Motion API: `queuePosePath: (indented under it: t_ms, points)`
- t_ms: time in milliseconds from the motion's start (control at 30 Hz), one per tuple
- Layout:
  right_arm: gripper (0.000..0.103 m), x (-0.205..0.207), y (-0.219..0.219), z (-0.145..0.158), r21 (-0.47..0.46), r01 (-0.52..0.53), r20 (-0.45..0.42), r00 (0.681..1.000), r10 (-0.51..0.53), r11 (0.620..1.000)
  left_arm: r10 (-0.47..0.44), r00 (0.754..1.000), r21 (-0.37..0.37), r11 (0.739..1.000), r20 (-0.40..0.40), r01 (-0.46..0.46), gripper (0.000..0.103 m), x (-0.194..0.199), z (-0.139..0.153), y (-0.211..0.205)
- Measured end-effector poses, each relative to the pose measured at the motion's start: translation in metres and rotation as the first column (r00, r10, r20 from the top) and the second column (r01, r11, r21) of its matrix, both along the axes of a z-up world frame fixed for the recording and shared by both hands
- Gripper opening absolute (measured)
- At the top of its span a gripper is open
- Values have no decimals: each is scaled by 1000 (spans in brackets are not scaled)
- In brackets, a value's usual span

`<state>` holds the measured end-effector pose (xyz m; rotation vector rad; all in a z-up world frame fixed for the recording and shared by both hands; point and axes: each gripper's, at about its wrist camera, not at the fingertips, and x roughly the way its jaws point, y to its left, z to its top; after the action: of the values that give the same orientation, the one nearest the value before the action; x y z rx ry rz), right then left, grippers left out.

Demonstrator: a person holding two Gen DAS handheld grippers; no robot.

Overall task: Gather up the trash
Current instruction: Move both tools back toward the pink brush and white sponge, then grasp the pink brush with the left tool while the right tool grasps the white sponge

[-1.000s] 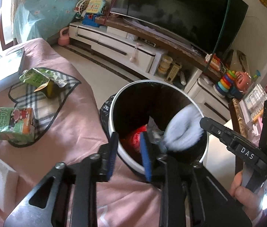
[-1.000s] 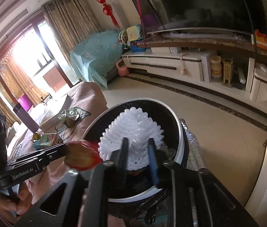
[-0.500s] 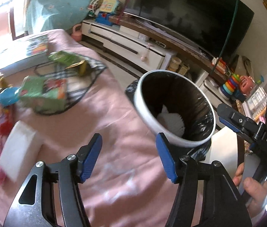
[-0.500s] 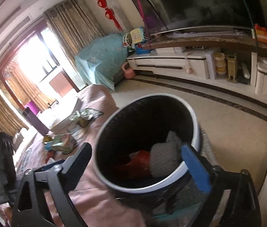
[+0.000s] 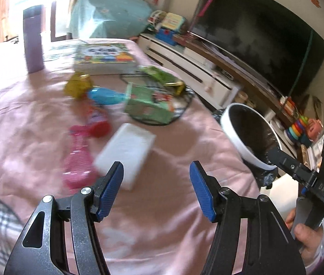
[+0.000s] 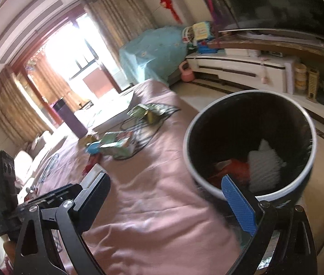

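Observation:
My left gripper [image 5: 156,171] is open with nothing between its blue pads, low over the pink cloth [image 5: 162,217]. Just beyond its left finger lie a white block [image 5: 125,153] and a pink bottle [image 5: 78,160]. Farther back are a red wrapper [image 5: 97,123], a blue item [image 5: 104,96], a green carton [image 5: 148,107] and crumpled yellow [image 5: 78,84] and green [image 5: 162,78] wrappers. My right gripper [image 6: 164,181] stands wide open and empty beside the white-rimmed bin [image 6: 186,146]. White foam netting [image 6: 265,165] and red trash [image 6: 237,167] lie inside the bin.
A picture book [image 5: 104,57] and a purple cup [image 5: 33,39] stand at the table's far side. The bin [image 5: 237,137] sits off the table's right edge. A TV cabinet [image 6: 242,71] runs along the wall behind it. A hand [image 5: 306,236] holds the right gripper.
Both grippers have opened; the white netting and the red piece now lie in the bin. The left gripper has swung left from the bin to over the table; the right has drawn back.

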<state>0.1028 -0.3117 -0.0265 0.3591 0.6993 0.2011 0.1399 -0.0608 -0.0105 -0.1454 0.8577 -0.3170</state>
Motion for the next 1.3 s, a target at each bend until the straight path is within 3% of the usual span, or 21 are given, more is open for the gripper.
queuePosePath:
  t_ms: [467, 667, 733, 800, 933, 1000, 1067, 1167, 1300]
  points:
    - [99, 10, 64, -7, -2, -110, -21, 994, 110, 994, 99, 995, 16, 995, -23, -99, 61, -9, -14, 64]
    - [98, 21, 91, -13, 10, -159, -29, 987, 160, 987, 91, 995, 41, 995, -43, -90, 61, -6, -23, 77]
    - [95, 29, 99, -17, 29, -172, -42, 984, 173, 985, 83, 995, 43, 996, -52, -81, 61, -2, -26, 78]
    - [82, 37, 105, -22, 46, -188, -57, 980, 190, 981, 83, 995, 54, 995, -57, -80, 61, 3, -29, 79]
    - [70, 54, 118, -33, 68, -203, -91, 974, 208, 977, 71, 995, 66, 996, -68, -66, 61, 14, -38, 78]
    - [59, 63, 122, -40, 97, -207, -115, 969, 218, 973, 61, 995, 74, 996, -78, -55, 60, 22, -45, 75]
    - [54, 74, 125, -47, 119, -209, -145, 963, 225, 971, 40, 995, 67, 997, -97, -33, 59, 29, -52, 73]
    - [54, 85, 131, -56, 142, -221, -171, 955, 244, 965, 30, 995, 86, 996, -92, -22, 58, 35, -58, 67]
    - [41, 88, 138, -64, 163, -246, -181, 945, 274, 956, 14, 997, 87, 996, -81, -7, 43, 38, -58, 62]
